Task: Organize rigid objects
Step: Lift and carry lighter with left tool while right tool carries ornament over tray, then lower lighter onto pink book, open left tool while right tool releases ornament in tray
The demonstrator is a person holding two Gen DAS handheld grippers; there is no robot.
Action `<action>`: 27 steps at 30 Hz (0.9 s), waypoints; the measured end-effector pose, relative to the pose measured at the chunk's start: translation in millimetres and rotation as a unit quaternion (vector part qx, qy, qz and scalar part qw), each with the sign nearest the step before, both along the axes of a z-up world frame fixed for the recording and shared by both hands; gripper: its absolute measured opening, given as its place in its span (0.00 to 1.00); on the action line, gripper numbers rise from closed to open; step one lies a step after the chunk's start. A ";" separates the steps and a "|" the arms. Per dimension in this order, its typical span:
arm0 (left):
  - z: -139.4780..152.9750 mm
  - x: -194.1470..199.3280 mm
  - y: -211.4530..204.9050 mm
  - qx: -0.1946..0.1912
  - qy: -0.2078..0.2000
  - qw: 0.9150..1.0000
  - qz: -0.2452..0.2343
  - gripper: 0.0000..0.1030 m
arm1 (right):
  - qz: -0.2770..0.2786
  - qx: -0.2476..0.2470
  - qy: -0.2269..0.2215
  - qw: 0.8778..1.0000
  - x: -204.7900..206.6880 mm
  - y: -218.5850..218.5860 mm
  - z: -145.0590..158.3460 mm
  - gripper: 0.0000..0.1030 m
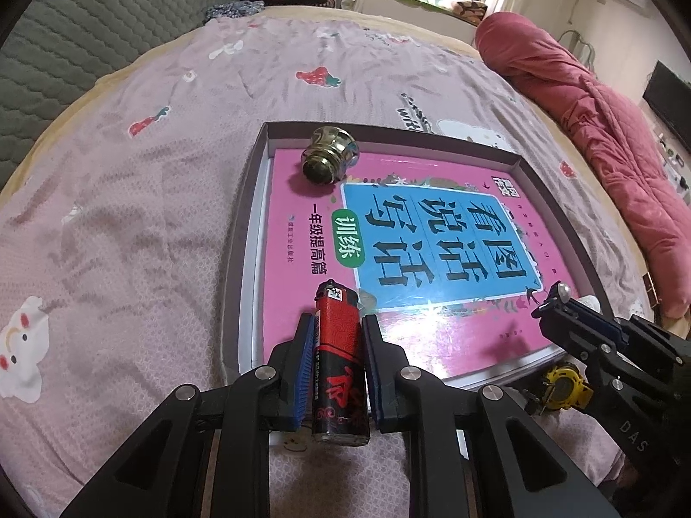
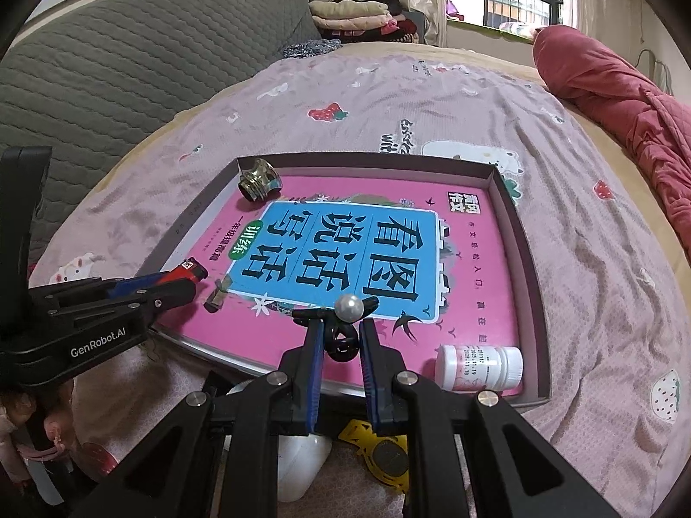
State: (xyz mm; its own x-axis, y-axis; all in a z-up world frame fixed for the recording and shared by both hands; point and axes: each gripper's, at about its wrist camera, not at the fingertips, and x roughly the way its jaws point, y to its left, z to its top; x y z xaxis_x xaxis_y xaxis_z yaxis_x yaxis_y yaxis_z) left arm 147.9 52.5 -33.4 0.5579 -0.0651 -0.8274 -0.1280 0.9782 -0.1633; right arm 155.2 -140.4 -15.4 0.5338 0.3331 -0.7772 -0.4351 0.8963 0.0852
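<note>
Pink printed bedding [image 1: 129,198] carries a shallow box [image 1: 255,198] lined with a workbook [image 1: 432,336] — a firm floor for collecting loose items. Nearest, the left gripper [image 1: 337,345] is clamped on a red lighter [image 1: 339,345] at the box's near edge. The right gripper [image 2: 341,341] pinches a black pearl-tipped clip [image 2: 345,323] — possibly a hair clip. A pill bottle [image 2: 479,367] lies just beside it; a brass fitting [image 2: 258,181] rests in the far corner.

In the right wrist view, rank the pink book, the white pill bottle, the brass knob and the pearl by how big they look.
1. pink book, by far the largest.
2. white pill bottle.
3. brass knob, though it lies farther from the camera, so this place is unsure.
4. pearl, smallest, held close to the lens.
</note>
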 end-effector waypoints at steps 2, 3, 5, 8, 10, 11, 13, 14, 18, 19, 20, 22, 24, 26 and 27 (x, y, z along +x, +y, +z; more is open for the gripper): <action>-0.9 0.1 0.0 0.004 -0.001 1.000 -0.001 0.21 | 0.002 -0.001 -0.001 1.000 -0.5 0.1 -0.9 0.16; -2.2 0.5 0.4 0.002 0.001 1.000 -0.001 0.20 | 0.002 -0.003 0.000 1.000 -0.3 0.1 -1.9 0.16; -3.7 0.8 0.6 0.001 0.001 1.000 -0.001 0.20 | 0.002 -0.005 0.004 1.000 0.8 0.8 -4.5 0.16; -3.9 0.5 -0.4 0.004 0.000 1.000 -0.005 0.20 | 0.001 -0.005 0.008 1.000 2.0 0.4 -7.5 0.16; -4.1 0.0 0.4 0.001 -0.001 1.000 -0.004 0.20 | 0.000 -0.002 0.014 1.000 3.4 -0.4 -9.6 0.16; -4.3 0.0 0.9 -0.001 0.000 1.000 -0.003 0.20 | -0.002 -0.001 0.018 1.000 4.2 -1.0 -10.6 0.16; -4.8 0.4 1.9 -0.005 -0.001 1.000 -0.002 0.20 | -0.003 -0.004 0.021 1.000 5.5 -0.8 -12.0 0.16; -5.2 0.7 2.4 -0.006 -0.001 1.000 -0.001 0.20 | -0.002 -0.006 0.026 1.000 7.0 -0.1 -13.7 0.16; -6.0 1.3 5.7 -0.016 -0.003 1.000 0.003 0.20 | -0.005 -0.006 0.031 1.000 9.1 1.5 -15.4 0.16; -6.5 1.8 6.4 -0.016 -0.004 1.000 0.003 0.20 | -0.003 -0.007 0.030 1.000 8.9 2.8 -15.9 0.16; -6.7 2.5 7.0 -0.017 -0.004 1.000 0.004 0.20 | -0.003 -0.009 0.030 1.000 9.1 3.2 -15.7 0.16; -7.2 3.8 8.6 -0.020 -0.005 1.000 0.006 0.20 | -0.003 -0.010 0.031 0.999 9.9 4.4 -16.5 0.16; -7.9 4.6 10.1 -0.022 -0.008 1.000 0.009 0.20 | -0.003 -0.011 0.031 0.999 10.6 5.3 -17.9 0.16; -8.9 5.4 12.2 -0.023 -0.011 1.000 0.013 0.20 | -0.002 -0.013 0.026 1.000 9.2 5.6 -18.2 0.16; -9.9 6.3 13.1 -0.024 -0.010 1.000 0.014 0.20 | -0.002 -0.012 0.025 1.000 9.0 5.4 -18.3 0.16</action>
